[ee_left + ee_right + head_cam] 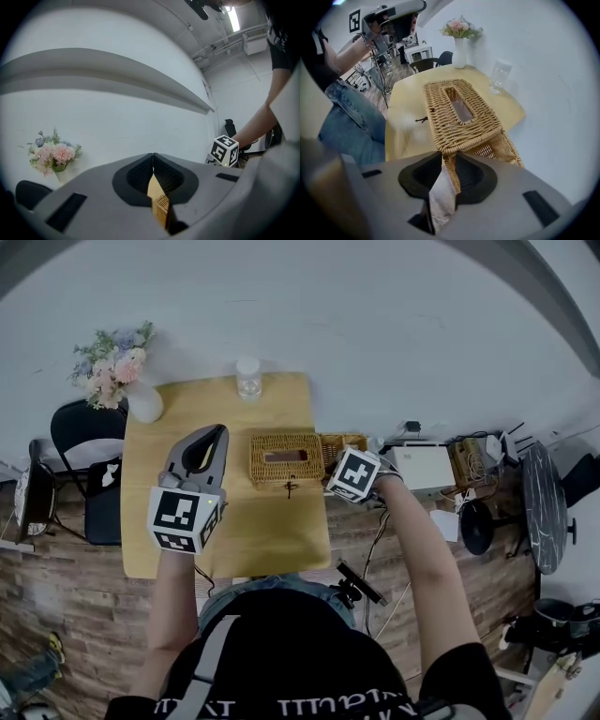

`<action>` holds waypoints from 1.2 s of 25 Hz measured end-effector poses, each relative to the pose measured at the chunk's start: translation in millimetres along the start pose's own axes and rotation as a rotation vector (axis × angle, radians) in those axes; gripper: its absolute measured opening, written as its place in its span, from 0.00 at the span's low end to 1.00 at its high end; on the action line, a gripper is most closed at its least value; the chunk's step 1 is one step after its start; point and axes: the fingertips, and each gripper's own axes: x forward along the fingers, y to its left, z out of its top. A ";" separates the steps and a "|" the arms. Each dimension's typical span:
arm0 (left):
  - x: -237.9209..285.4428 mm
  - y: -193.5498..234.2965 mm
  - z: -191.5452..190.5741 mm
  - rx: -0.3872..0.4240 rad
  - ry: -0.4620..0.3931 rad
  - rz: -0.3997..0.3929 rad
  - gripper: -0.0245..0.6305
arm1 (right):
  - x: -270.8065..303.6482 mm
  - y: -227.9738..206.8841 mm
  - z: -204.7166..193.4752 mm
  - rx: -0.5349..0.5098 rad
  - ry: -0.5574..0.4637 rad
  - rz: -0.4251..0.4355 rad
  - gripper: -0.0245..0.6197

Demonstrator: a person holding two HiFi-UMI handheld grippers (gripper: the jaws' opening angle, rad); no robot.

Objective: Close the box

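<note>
Gripping wicker box (459, 112) are right tongs (449, 158); left tongs (153, 157) closed; glass (247, 378), vase (143, 405) beyond

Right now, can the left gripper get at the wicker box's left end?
Probably yes. The left gripper hangs above bare table left of the wicker box, nothing lying between them. Its jaws are shut, so it must open to grip. The right gripper is at the other end.

Grey left tool (152, 155) and right tool (446, 153), black-white marker cubes (185, 518); black T-shirt (281, 681), blue jeans (347, 122)
</note>
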 end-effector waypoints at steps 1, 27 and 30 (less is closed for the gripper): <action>-0.8 0.9 -0.8 -0.002 0.001 0.004 0.06 | 3.9 0.6 -1.7 0.011 0.005 0.008 0.20; -42.5 0.9 -10.8 -0.029 -0.019 -0.105 0.06 | -98.6 35.1 34.2 0.553 -0.320 -0.325 0.06; -47.1 -0.8 -5.1 -0.025 -0.037 -0.128 0.06 | -123.1 50.1 49.7 0.526 -0.382 -0.438 0.06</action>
